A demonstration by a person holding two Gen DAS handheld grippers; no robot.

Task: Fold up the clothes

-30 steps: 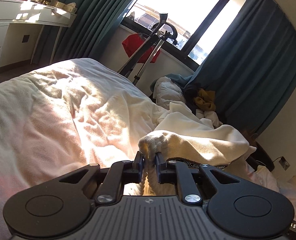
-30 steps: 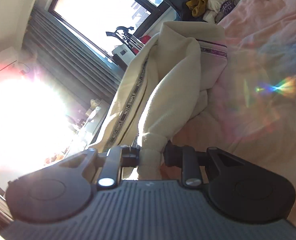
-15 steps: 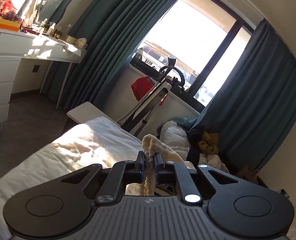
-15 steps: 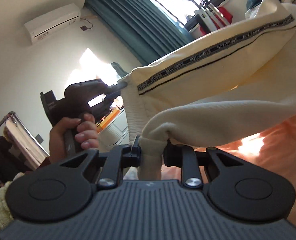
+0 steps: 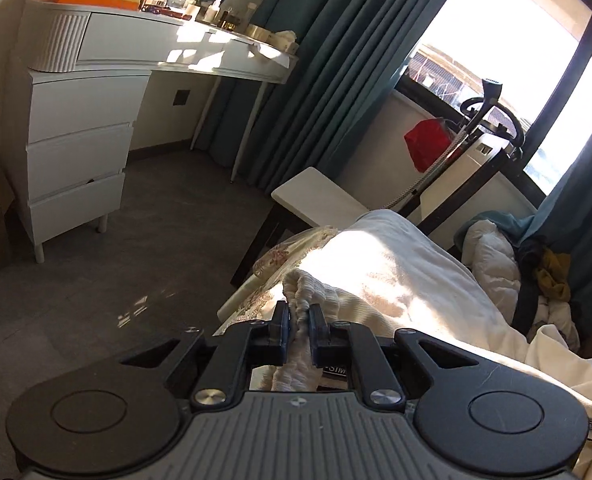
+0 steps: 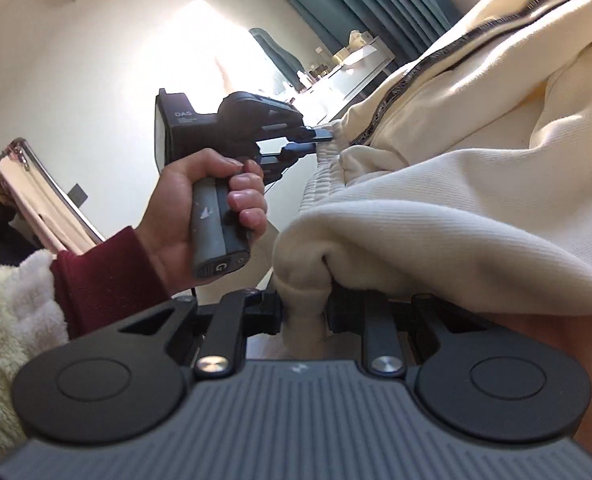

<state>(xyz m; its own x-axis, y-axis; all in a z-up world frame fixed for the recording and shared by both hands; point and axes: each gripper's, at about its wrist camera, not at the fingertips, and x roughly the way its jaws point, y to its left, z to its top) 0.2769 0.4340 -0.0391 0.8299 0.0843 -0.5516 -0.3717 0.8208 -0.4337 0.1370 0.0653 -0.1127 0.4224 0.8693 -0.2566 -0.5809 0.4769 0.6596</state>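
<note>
A cream ribbed garment point(image 6: 476, 216) with a dark lettered side stripe hangs stretched in the air between both grippers. My left gripper point(image 5: 299, 330) is shut on its gathered elastic edge point(image 5: 306, 292), above the corner of the bed point(image 5: 396, 264). In the right wrist view my right gripper point(image 6: 305, 314) is shut on a bunched fold of the same cream garment. That view also shows the left gripper point(image 6: 323, 140) at the upper middle, clamped on the garment's ribbed waistband, held by a person's hand point(image 6: 200, 208) in a dark red sleeve.
A white dresser point(image 5: 80, 120) with cluttered top stands at the left, grey floor point(image 5: 136, 264) in front of it. Teal curtains point(image 5: 328, 64) frame a bright window. A white bench point(image 5: 316, 200), a garment steamer point(image 5: 476, 128) and a pile of clothes point(image 5: 536, 272) sit beyond the bed.
Both grippers have lifted the cream garment off the bed and pulled it taut. The left wrist view swung left toward the dresser and floor; the left gripper came closer in the right view.
</note>
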